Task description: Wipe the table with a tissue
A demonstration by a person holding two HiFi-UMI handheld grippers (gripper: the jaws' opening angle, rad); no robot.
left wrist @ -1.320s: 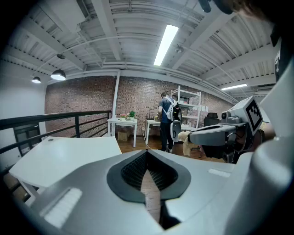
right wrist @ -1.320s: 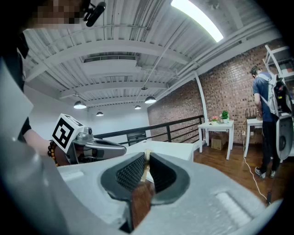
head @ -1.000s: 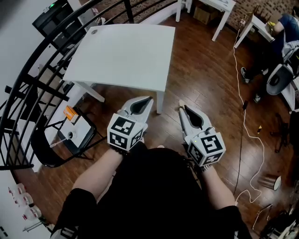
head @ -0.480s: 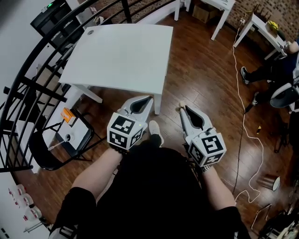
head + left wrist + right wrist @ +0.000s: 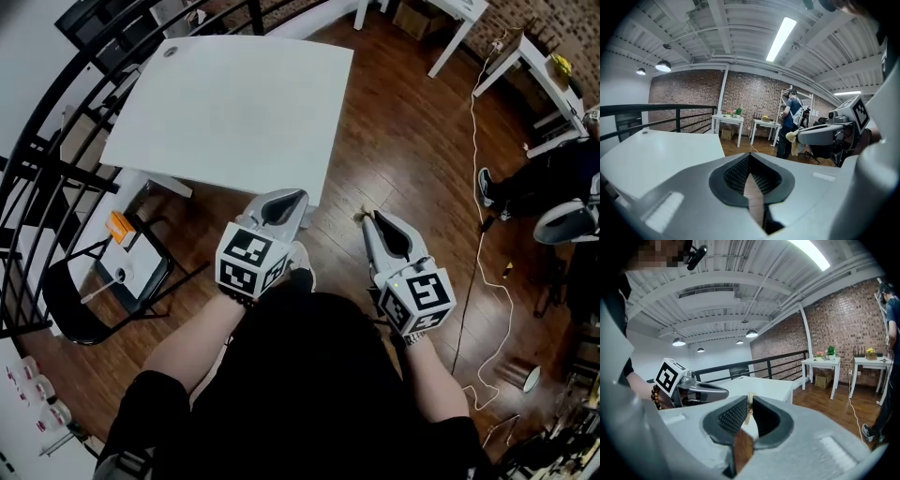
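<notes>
Both grippers are held low in front of the person, side by side and apart, pointing twd the white square table (image 5: pixel 234 103).

L gripper (image 5: pixel 300 197), grey w/ a black-and-white marker cube: jaws pressed together at the tips, nothing btwn the ribbed black pads (image 5: pixel 737 174); only floor shows through the hollow behind them. In the head view its tip overlaps the table's near right corner.

R gripper (image 5: pixel 367 217), same build: jaws clenched on a small cream-yellow tissue (image 5: pixel 362 213). A thin edge of it sits btwn the pads in the right gripper view (image 5: pixel 749 409), and a crumpled tuft sticks out past the tip in the left gripper view (image 5: pixel 791 136).

Tissue is off the table, just right of the near corner and over the brown wooden floor (image 5: pixel 412 141); not touching the tabletop.

Black metal railing (image 5: pixel 37 159) curves round the table's left side. A white cable (image 5: pixel 480 141) trails across the floor at right.
</notes>
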